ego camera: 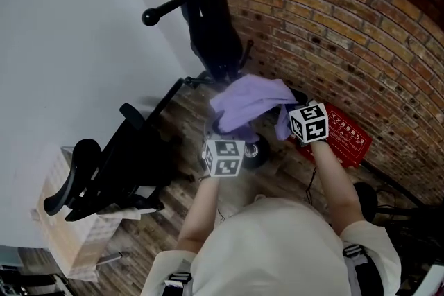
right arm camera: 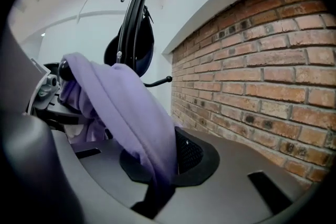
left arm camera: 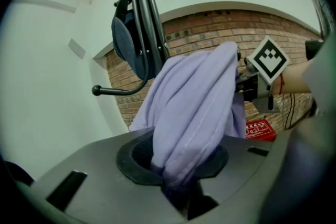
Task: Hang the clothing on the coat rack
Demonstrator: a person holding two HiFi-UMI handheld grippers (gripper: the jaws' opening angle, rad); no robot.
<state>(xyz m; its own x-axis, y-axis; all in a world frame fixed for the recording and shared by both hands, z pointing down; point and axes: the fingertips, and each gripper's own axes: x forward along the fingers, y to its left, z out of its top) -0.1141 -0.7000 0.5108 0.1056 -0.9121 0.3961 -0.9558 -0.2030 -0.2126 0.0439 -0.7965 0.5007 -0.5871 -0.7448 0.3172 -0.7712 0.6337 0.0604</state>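
A lilac garment (ego camera: 248,102) hangs in a bunch between my two grippers, in front of a black coat rack (ego camera: 208,10). My left gripper (ego camera: 220,138) is shut on one end of the garment (left arm camera: 194,113), whose cloth runs down into the jaws. My right gripper (ego camera: 300,114) is shut on the other end of the garment (right arm camera: 131,118). The rack's pole (left arm camera: 144,18) stands just behind the cloth, with a curved hook (left arm camera: 121,91) sticking out to the left. A dark bag (right arm camera: 134,42) hangs on the rack.
A brick wall (ego camera: 347,31) runs along the right, a white wall (ego camera: 62,52) along the left. A black office chair (ego camera: 104,170) and a cardboard box (ego camera: 59,225) stand at the lower left. A red sign (ego camera: 343,138) lies on the wooden floor.
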